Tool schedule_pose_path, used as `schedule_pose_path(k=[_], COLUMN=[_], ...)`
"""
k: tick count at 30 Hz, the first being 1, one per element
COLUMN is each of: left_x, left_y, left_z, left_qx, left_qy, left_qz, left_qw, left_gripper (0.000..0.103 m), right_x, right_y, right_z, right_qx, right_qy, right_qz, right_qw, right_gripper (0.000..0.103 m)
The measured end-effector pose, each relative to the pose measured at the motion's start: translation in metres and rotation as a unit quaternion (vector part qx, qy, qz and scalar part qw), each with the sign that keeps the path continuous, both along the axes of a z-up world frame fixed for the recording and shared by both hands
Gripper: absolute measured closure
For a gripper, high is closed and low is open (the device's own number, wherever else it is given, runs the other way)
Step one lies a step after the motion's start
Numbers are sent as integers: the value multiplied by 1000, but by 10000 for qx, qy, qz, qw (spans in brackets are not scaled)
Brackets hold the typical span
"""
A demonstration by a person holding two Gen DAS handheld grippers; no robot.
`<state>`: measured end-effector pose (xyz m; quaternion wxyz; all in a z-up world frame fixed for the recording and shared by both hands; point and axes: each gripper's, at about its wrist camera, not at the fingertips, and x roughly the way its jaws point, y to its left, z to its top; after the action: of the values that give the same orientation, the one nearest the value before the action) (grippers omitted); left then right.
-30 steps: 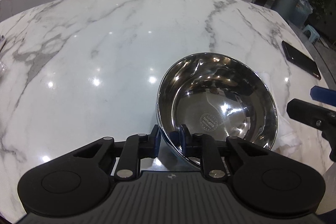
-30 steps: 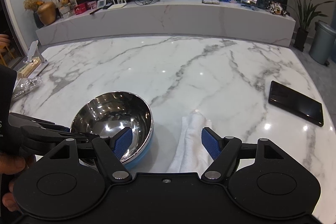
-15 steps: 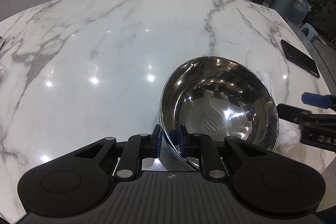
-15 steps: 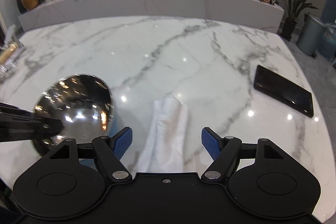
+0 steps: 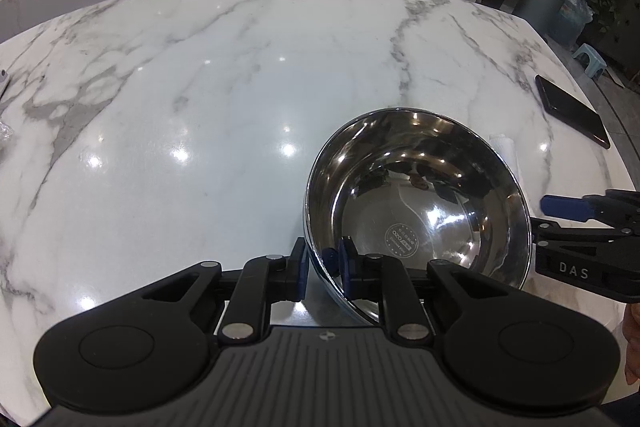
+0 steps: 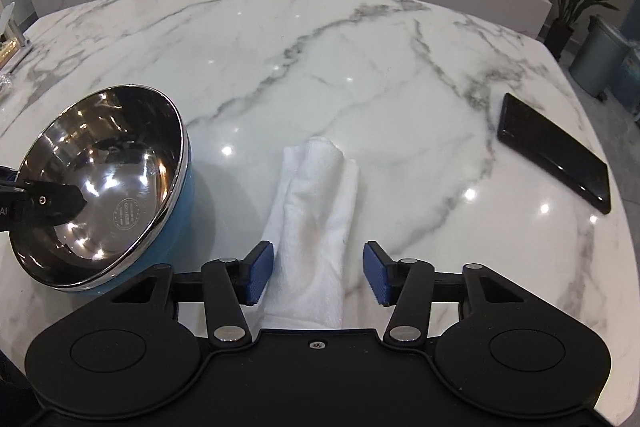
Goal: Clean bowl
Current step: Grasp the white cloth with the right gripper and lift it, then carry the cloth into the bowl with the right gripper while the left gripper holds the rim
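Note:
A steel bowl [image 5: 416, 203] with a blue outer wall is held tilted above the marble table. My left gripper [image 5: 323, 269] is shut on its near rim, one finger inside and one outside. In the right wrist view the bowl [image 6: 104, 179] sits at the left, tipped toward the right. A folded white towel [image 6: 316, 227] lies on the table. My right gripper [image 6: 317, 277] is open, its blue pads on either side of the towel's near end, apart from it. The towel's far end [image 5: 505, 147] peeks out behind the bowl in the left wrist view.
A black phone [image 6: 554, 153] lies near the table's right edge, also in the left wrist view [image 5: 572, 111]. The marble table [image 6: 320, 67] stretches away behind. A low shelf with small items runs along the far side. Bins [image 6: 600, 55] stand off the table at the right.
The left gripper has lifted and tilted the bowl. The right gripper has moved forward and down, so its open pads now flank the towel's near end.

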<state>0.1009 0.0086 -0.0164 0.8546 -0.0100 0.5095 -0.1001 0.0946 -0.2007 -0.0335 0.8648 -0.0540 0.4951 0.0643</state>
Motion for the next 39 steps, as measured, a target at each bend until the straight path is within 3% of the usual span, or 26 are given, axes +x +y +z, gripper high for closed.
schedule_pose_path(k=[11,24,31,39], left_x=[0,0,1,2], left_y=[3,1,1,0], left_z=[0,0,0,-1], left_qx=[-1,13,-2,2], left_qy=[-11,-11,8,26], left_qz=[8,-35,-33,-22], left_qw=[10000,10000,10000,10000], left_gripper=[88,88,88,88], right_x=[-2,-5,-13,-10], right_y=[0,4,25,51], right_z=[-5,39,68,70], right_qx=[81,516,702,689], right_qy=[82,-348,-604,-567], right_qz=[80,178,569,955], right_qw=[9999,9979,9941,9914], right_gripper=[88,89,89,89])
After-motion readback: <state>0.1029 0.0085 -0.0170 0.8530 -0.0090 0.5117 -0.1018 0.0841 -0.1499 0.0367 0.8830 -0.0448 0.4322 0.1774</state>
